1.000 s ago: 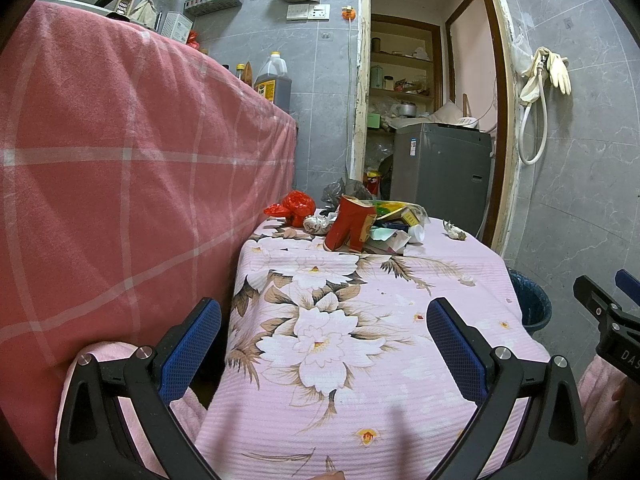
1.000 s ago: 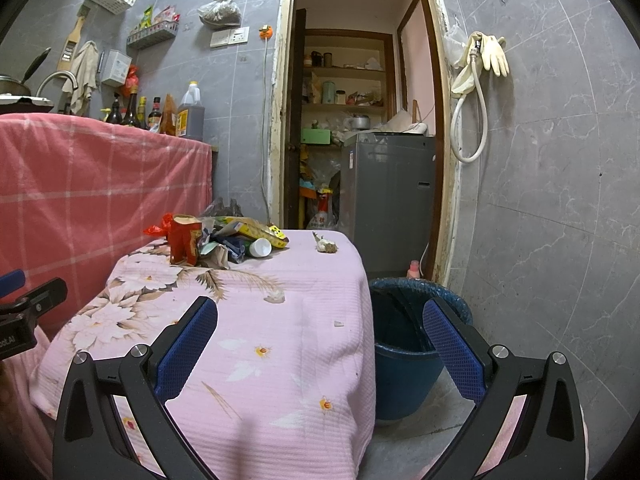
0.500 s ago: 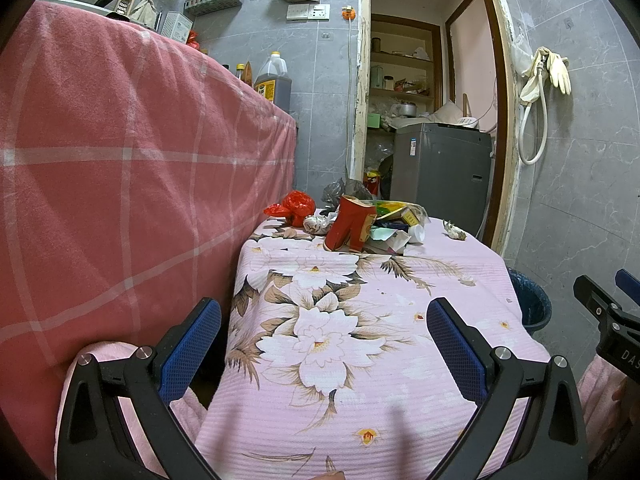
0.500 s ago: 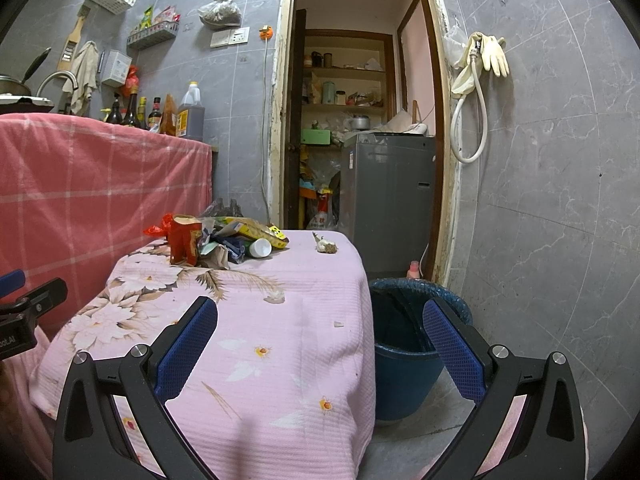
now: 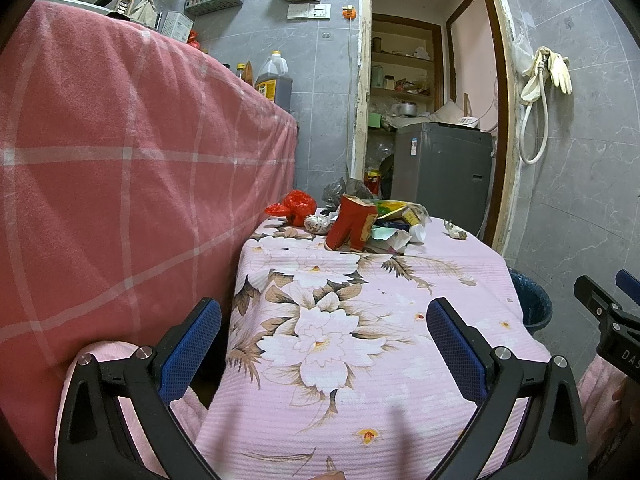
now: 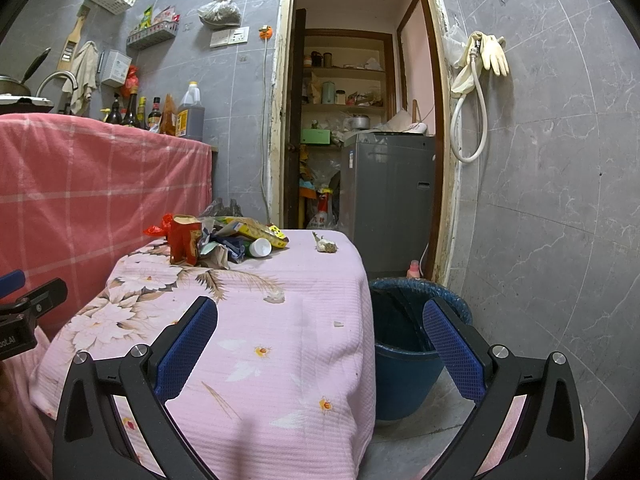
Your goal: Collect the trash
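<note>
Both grippers spread wide and empty: the left gripper [image 5: 324,342] hovers over the near end of the floral pink tablecloth [image 5: 360,360], the right gripper [image 6: 320,340] by its right edge. The trash pile [image 6: 224,240] sits at the far end. A blue bin [image 6: 408,360] stands on the floor right of the table, grey tiled walls [image 6: 540,200] behind.

The left gripper [image 5: 324,344] and the right gripper [image 6: 320,340] both hover level, side by side, jaws spread wide and holding nothing.
</note>
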Demonstrator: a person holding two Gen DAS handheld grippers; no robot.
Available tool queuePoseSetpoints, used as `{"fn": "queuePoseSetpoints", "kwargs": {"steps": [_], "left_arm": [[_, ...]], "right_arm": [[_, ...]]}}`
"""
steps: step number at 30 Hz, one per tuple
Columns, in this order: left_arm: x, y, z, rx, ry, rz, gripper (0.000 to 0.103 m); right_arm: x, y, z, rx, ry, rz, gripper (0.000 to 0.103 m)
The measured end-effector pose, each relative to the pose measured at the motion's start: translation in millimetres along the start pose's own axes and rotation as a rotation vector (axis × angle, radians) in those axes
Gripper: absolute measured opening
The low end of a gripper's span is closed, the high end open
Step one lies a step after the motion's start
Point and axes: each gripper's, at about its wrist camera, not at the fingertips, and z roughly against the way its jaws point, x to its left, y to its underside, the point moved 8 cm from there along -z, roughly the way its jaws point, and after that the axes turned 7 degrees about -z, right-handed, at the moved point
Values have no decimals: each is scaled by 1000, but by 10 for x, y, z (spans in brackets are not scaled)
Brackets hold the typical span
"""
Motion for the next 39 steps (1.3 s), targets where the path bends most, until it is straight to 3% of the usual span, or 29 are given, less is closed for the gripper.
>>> {"fn": "queuePoseSetpoints", "kwargs": {"steps": [22, 32, 39], "left_arm": [[-29, -154, -214, 39, -2, -4, 101], [14, -490, -639, 50, -20, 5, 101], [67, -630, -1028, 104, -4, 15, 101]], "right_arm": [[-109, -164, -202, 22, -18, -52, 103], [-271, -423, -593, 25, -1, -23, 103], [-229, -667, -943, 13, -75, 23, 103]]}}
